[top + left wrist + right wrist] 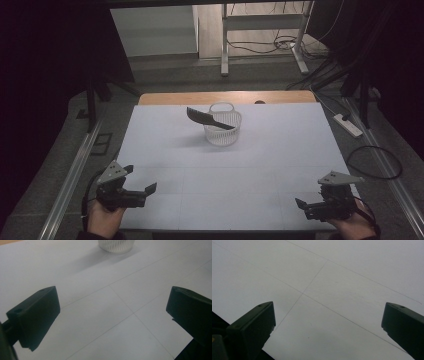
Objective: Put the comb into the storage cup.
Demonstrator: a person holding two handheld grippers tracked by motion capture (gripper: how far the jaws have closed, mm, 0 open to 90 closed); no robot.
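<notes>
A small white slatted basket with a handle stands at the table's far middle. A black comb-like tool lies slanted across its rim, with the wide end jutting out to the left. My left gripper rests open at the near left corner, with a hand behind it. The left gripper view shows its jaws wide apart over bare white surface, and the basket's base is far ahead. My right gripper is open at the near right corner. The right gripper view shows nothing between its jaws.
The white table cover carries faint seam lines. A strip of wooden table edge shows at the back. On the floor to the right lie a power strip and a looped cable. A metal frame stands beyond.
</notes>
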